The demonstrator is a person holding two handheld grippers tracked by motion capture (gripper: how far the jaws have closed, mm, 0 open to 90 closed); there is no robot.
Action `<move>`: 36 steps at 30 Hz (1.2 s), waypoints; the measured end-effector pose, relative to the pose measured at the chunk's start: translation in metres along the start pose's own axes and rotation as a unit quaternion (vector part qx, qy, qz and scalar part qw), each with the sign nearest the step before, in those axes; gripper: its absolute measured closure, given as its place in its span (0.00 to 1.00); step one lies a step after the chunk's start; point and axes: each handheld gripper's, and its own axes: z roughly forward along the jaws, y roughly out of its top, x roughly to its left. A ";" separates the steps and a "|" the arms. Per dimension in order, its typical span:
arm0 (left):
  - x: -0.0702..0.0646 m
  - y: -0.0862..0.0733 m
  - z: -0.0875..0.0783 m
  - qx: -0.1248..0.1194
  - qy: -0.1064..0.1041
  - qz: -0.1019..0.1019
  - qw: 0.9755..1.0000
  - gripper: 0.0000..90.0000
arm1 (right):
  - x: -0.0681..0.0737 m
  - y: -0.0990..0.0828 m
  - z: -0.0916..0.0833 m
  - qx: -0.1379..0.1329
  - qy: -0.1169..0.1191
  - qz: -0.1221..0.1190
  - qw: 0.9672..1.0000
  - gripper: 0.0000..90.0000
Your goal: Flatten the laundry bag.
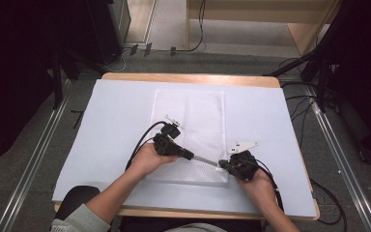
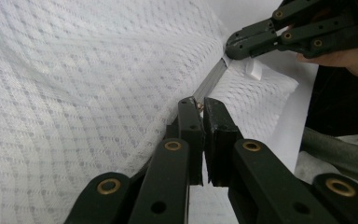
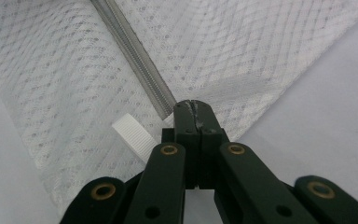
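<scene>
Near the bench's front edge, the left hand-held gripper pinches the zipper pull of the mesh bag. The right hand-held gripper is clamped on the bag's corner at the zipper end. If that corner grip slips, I judge the mesh will bunch and the slider jam.

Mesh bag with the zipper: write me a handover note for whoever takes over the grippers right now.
Left gripper: shut on the zipper pull, partway along the zipper.
Right gripper: shut on the corner of the mesh bag at the zipper's end, next to a white tab.
The bag lies flat on the white sheet, zipper edge toward the person.
Done: both grips set.
Left: run the pull along the zipper; whether it opens or closes I cannot tell.
</scene>
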 end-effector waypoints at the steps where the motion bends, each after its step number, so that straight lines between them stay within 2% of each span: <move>1: 0.000 0.000 -0.002 -0.001 0.002 0.005 1.000 0.98 | 0.000 0.000 0.000 0.000 0.001 0.000 1.000 1.00; 13: 0.008 -0.002 -0.011 -0.003 -0.001 -0.005 1.000 0.98 | -0.001 0.000 0.000 -0.002 0.003 0.000 1.000 1.00; 22: 0.011 -0.004 -0.018 -0.009 0.009 -0.007 1.000 0.98 | -0.001 0.000 0.000 -0.003 0.003 -0.002 1.000 1.00; 36: 0.016 -0.008 -0.025 -0.002 -0.001 -0.010 1.000 0.98 | -0.001 -0.001 0.000 -0.003 0.003 -0.002 1.000 1.00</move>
